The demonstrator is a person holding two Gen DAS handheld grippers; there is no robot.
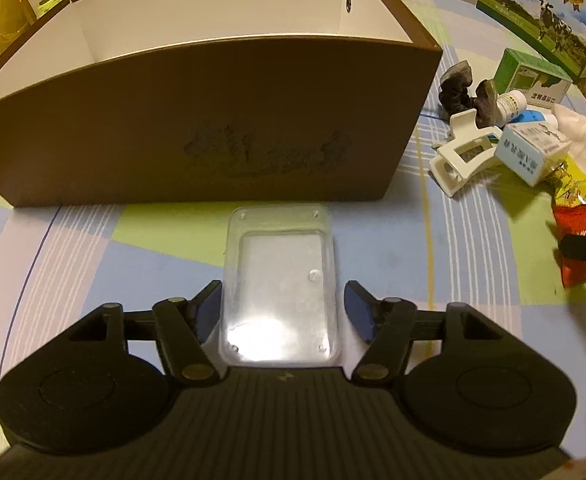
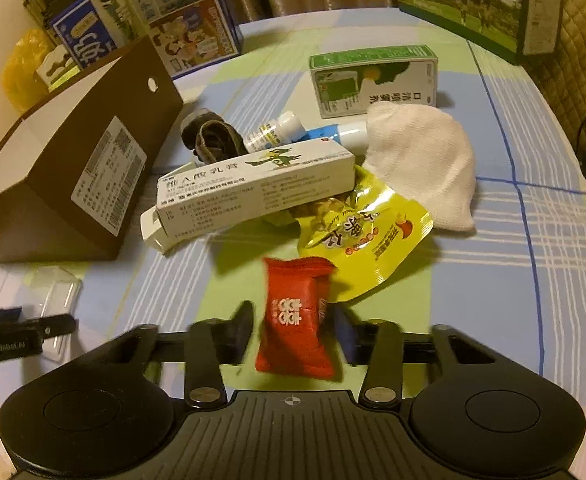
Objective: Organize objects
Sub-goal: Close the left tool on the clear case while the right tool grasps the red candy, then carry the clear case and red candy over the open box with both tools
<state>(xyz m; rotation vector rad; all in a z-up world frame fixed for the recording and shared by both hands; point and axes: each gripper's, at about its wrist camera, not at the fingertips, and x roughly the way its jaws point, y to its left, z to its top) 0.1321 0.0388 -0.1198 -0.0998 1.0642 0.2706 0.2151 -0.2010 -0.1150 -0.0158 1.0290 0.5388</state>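
Two tongs, a clear plastic case and a red snack packet by the big brown box.

The left gripper (image 1: 280, 312) is wide open around the clear plastic case (image 1: 280, 280), which lies flat on the checked tablecloth (image 1: 113, 248) just in front of the brown box (image 1: 213, 120). Only the right camera shows the right gripper (image 2: 291, 330) with the red snack packet (image 2: 295, 320) between its fingers; blur hides whether they touch it. Only the left camera shows the box's white inside and the white hair clip (image 1: 463, 152). Right of the box sit a long white medicine carton (image 2: 261, 184), a yellow snack pouch (image 2: 369, 244), a white cloth (image 2: 425, 160), a small white bottle (image 2: 273, 132) and a green carton (image 2: 373, 80).
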